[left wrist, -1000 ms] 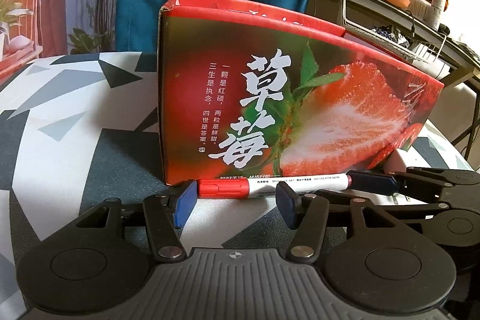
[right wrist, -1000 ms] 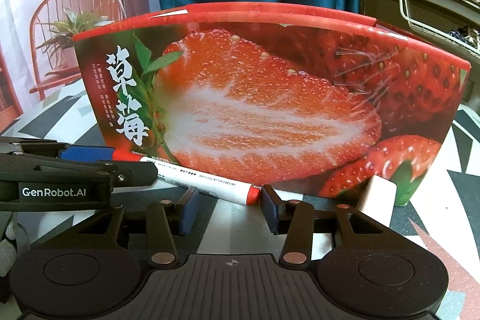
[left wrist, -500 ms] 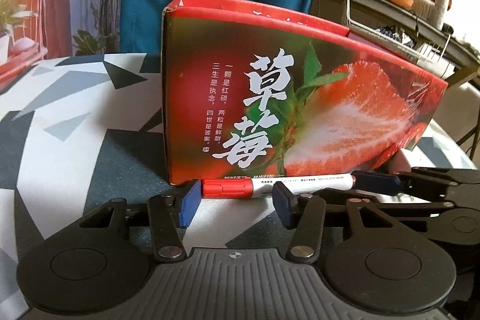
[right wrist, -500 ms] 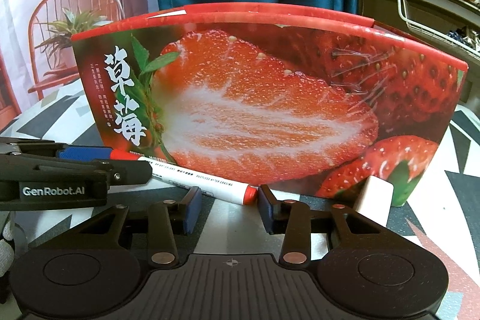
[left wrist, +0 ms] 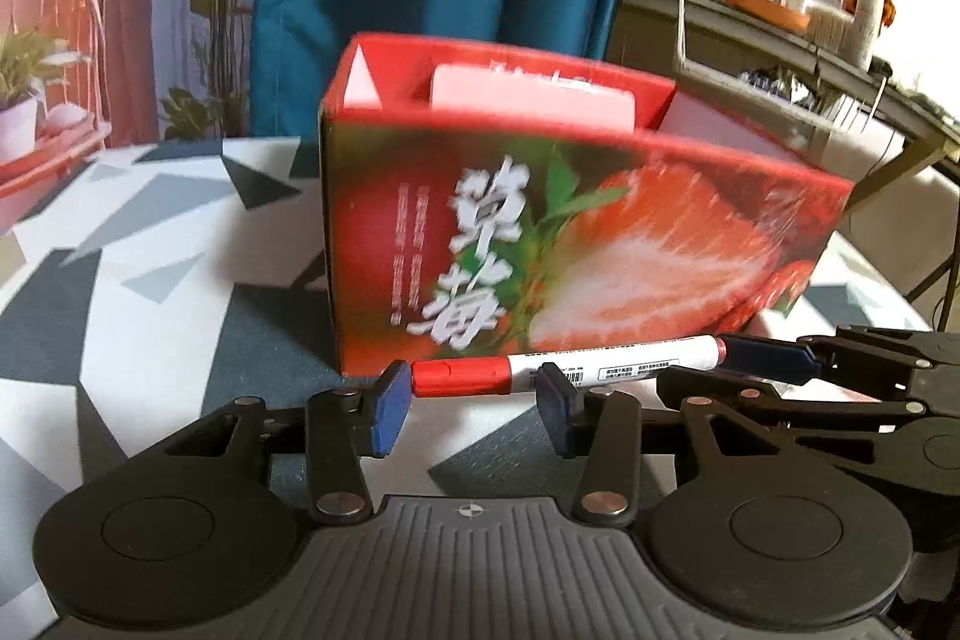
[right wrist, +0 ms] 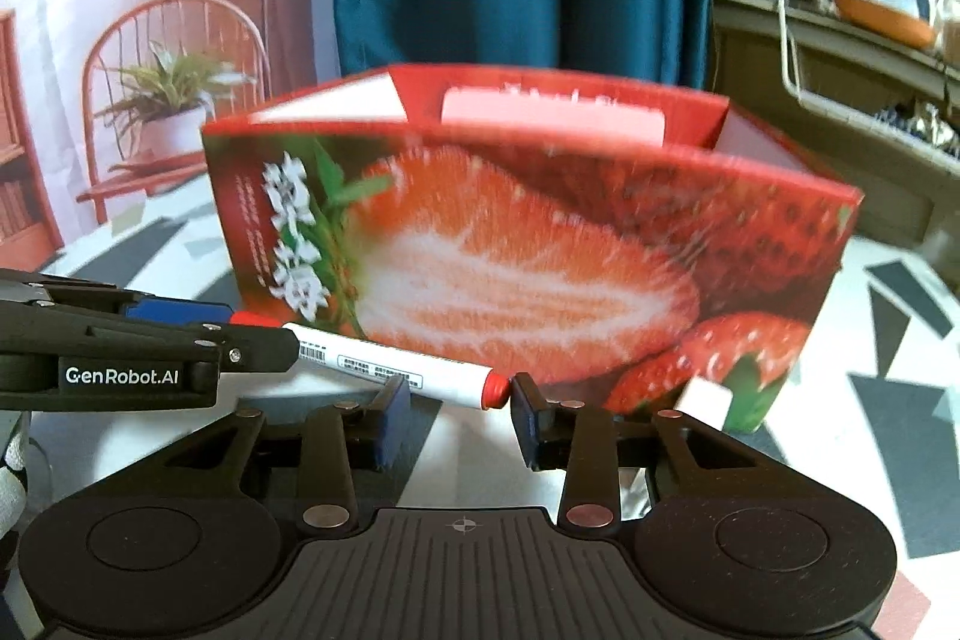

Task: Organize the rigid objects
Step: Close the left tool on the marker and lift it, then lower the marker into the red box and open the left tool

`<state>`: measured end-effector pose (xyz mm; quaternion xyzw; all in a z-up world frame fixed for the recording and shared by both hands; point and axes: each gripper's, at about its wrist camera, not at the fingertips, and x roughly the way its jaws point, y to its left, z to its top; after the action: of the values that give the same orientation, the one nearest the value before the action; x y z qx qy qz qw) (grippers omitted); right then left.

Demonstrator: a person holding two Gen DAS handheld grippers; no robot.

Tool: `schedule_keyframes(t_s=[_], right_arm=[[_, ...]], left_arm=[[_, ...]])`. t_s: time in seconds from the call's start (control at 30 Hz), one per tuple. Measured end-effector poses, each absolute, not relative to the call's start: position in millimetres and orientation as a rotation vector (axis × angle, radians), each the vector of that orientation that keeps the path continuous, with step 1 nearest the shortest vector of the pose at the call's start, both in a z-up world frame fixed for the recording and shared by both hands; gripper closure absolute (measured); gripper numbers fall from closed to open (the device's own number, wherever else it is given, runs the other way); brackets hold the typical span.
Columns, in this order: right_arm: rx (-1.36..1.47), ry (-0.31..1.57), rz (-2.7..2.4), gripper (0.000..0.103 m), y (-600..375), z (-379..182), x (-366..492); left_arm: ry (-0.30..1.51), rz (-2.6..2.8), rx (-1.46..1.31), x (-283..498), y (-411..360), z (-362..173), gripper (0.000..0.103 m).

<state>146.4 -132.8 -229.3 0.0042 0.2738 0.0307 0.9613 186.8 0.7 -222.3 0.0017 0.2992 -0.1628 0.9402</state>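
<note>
Two claws flank one marker (left wrist: 564,370) lying on the bench (left wrist: 150,292) against the strawberry box (left wrist: 576,244); left claw (left wrist: 474,415) and right claw (right wrist: 459,421) gape apart. Close squarely on the barrel, then lift clear.

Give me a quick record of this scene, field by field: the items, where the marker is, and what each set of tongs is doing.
Marker: red cap, white barrel, lengthwise in front of the box
Box: strawberry print, open top, standing on the patterned table
Left tongs: open, at the cap end
Right tongs: open, at the other end
Marker lifted: cannot tell
</note>
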Motion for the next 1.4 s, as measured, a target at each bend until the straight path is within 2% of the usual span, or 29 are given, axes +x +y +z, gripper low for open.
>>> schedule_keyframes(t_s=[0.5,0.83,1.1,1.4], right_arm=[[-0.034,0.289,0.063,0.067,-147.0,-156.6,122.4],[0.079,0.317,0.042,0.064,-182.4,-137.2,164.2],[0.136,0.402,0.016,0.062,-206.8,-147.5,206.4],[0.165,0.447,-0.003,0.061,-221.8,-163.1,221.8]], left_arm=[[0.387,-0.316,-0.003,164.5,-14.8,-147.6,0.054],[0.448,-0.354,0.004,208.7,-39.6,-138.2,0.053],[0.590,-0.380,-0.021,255.7,-54.0,-152.8,0.050],[0.623,-0.395,0.005,270.5,-67.2,-169.7,0.049]])
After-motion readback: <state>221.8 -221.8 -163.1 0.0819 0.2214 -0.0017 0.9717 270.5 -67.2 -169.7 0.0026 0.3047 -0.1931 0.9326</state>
